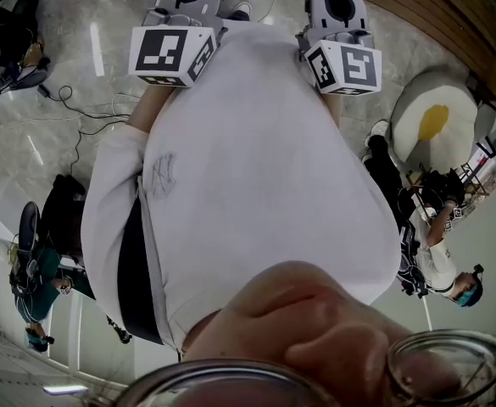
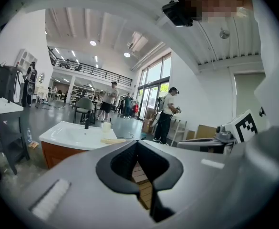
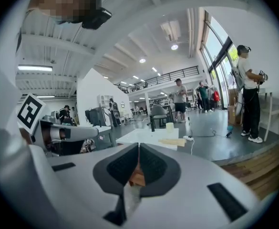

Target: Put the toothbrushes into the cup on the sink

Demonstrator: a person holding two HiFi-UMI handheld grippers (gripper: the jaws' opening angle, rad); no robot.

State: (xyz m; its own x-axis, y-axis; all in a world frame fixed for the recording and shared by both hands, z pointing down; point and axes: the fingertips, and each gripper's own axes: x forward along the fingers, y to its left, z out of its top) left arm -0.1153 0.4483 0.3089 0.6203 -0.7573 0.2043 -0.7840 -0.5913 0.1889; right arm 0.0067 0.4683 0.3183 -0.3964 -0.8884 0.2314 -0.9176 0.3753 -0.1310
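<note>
Both grippers were held out side by side in front of the torso, pointed nearly level. The jaws of the left gripper (image 2: 137, 144) were clenched on nothing, and those of the right gripper (image 3: 138, 148) likewise. The sink (image 2: 65, 136) was seen well ahead of them. The cup (image 2: 106, 126) was stood on its right side, right of the faucet (image 2: 87, 123). The toothbrushes (image 2: 113, 140), seen only as a pale flat bundle, were laid just nearer than the cup.

Nothing can be read; only square markers are seen on the left cube (image 1: 169, 53) and right cube (image 1: 345, 66) near twelve o'clock.
</note>
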